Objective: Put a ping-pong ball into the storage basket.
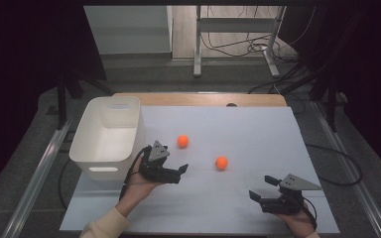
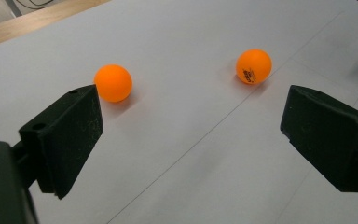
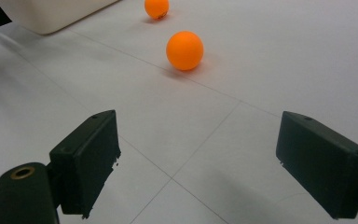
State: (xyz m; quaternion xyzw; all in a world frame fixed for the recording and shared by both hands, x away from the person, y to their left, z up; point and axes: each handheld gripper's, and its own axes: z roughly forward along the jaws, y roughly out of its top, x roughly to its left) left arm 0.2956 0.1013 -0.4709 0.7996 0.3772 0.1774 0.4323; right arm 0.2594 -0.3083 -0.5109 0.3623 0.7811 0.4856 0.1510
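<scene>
**Inspector:** Start at the near edge. State of the tongs?

**Assistant:** The right gripper (image 1: 261, 189) sits nearest, at the table's front right. Its jaws stand spread wide with nothing between them; the right gripper view confirms bare white surface in the gap. The left gripper (image 1: 182, 169) is farther in, just in front of the white bin (image 1: 104, 148), held in a hand (image 1: 140, 181) with a cream sleeve. Its jaws are likewise spread and hold nothing.

**Inspector:** The objects in hand?

**Assistant:** Two orange balls on the white table cover (image 1: 258, 134), well apart from each other. The nearer ball (image 1: 222, 162) lies between the two grippers, somewhat beyond them. The farther ball (image 1: 182, 141) lies just beyond the left gripper, near the bin's right wall. Neither touches a jaw.

**Inspector:** Appearance?

**Assistant:** Smooth, matte, uniformly orange, round, each casting a small shadow on the cover.

**Inspector:** Markings?

**Assistant:** In the left gripper view, the nearer ball (image 2: 254, 66) carries a small dark printed stamp on its lower face; too small to read. The farther ball (image 2: 113, 82) shows no print on its visible side there.

**Inspector:** Beyond that?

**Assistant:** A wooden table edge (image 1: 198, 99) past the cover, then grey floor with cables (image 1: 238, 47).
</scene>
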